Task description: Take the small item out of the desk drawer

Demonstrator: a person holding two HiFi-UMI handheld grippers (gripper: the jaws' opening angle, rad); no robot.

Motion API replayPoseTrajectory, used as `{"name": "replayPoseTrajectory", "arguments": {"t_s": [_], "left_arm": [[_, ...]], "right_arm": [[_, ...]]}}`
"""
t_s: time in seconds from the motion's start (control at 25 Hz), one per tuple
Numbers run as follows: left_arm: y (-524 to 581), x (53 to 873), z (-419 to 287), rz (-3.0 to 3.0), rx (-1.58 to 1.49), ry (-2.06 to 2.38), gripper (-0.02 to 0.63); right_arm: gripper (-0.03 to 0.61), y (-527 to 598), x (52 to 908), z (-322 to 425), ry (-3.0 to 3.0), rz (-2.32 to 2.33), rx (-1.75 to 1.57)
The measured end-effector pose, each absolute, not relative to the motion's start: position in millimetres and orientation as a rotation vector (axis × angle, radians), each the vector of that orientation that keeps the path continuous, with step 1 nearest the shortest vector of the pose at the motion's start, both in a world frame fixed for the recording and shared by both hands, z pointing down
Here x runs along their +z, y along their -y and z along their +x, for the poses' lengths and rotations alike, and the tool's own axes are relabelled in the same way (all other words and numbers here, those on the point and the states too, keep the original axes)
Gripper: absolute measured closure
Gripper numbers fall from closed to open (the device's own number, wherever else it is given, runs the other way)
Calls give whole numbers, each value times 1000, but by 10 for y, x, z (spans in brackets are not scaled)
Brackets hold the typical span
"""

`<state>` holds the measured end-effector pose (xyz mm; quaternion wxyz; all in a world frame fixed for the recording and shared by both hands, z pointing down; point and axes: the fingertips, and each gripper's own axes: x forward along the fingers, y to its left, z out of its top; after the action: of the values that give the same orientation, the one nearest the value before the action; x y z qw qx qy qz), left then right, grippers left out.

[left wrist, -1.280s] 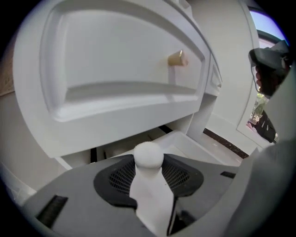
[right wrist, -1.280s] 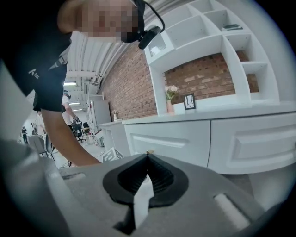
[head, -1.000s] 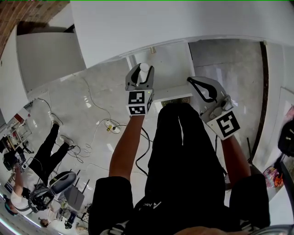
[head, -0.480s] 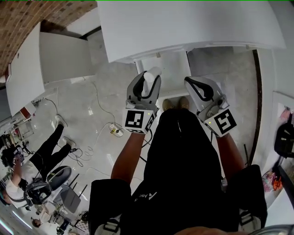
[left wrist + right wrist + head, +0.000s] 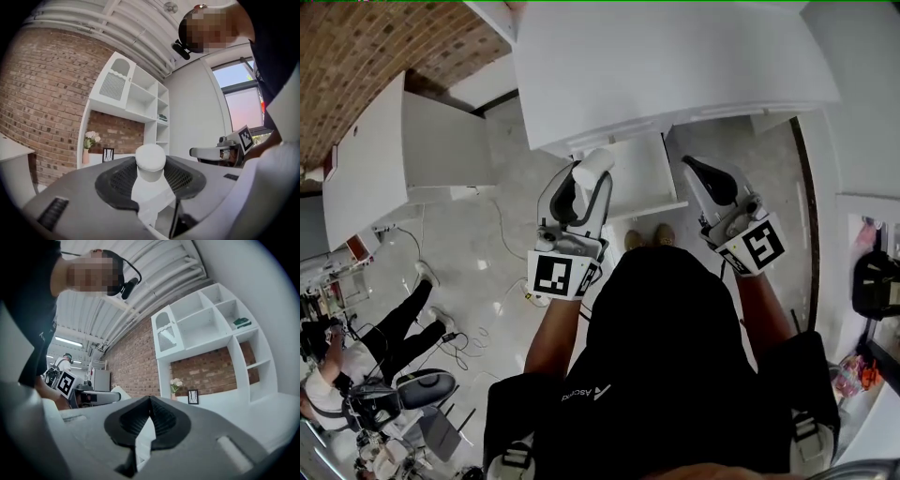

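- The item (image 5: 150, 161) is small and white with a rounded cap (bottle-like, though what it is I cannot tell). It is clamped between the fingers (image 5: 117, 180) of the left gripper (image 5: 591, 178), which are partly open to the width of its body and press on both sides.
- In the head view the item sits just left of centre, held in the air in front of the bench (image 5: 675, 66) edge. It is clear of the drawer (image 5: 647, 178) and touches nothing but the fingers.
- The right gripper (image 5: 694, 165), right of centre, has its fingers brought together with nothing between them.
- Progress, as I judge it: the removal itself is done, since the item is out and securely held.
- What may remain is to set the item down somewhere and to push in the drawer, which stands pulled out under the bench front. Whether anything else lies inside it I cannot tell.
- Writing: the item carries no label that I can see from either side shown.
- The dark shirt (image 5: 675, 375) has white print at the lower left of the chest. It seems to start "Asc", and the rest is too small to read.
- Each marker cube (image 5: 555, 275) bears black-and-white square patterns only, with no words or brand marks.
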<state>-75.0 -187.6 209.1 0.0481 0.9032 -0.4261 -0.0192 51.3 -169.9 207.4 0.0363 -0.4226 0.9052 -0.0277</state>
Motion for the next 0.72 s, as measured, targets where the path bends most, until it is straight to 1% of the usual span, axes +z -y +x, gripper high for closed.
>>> {"name": "replayPoseTrajectory", "arguments": {"t_s": [0.4, 0.72], "left_arm": [[1572, 1281, -506, 2950, -137, 1276, 442], [1472, 1011, -411, 2999, -195, 1216, 442]], "right_arm": [[577, 1476, 1475, 822, -2691, -1319, 73], [577, 1426, 1136, 852, -2680, -1318, 185]]}}
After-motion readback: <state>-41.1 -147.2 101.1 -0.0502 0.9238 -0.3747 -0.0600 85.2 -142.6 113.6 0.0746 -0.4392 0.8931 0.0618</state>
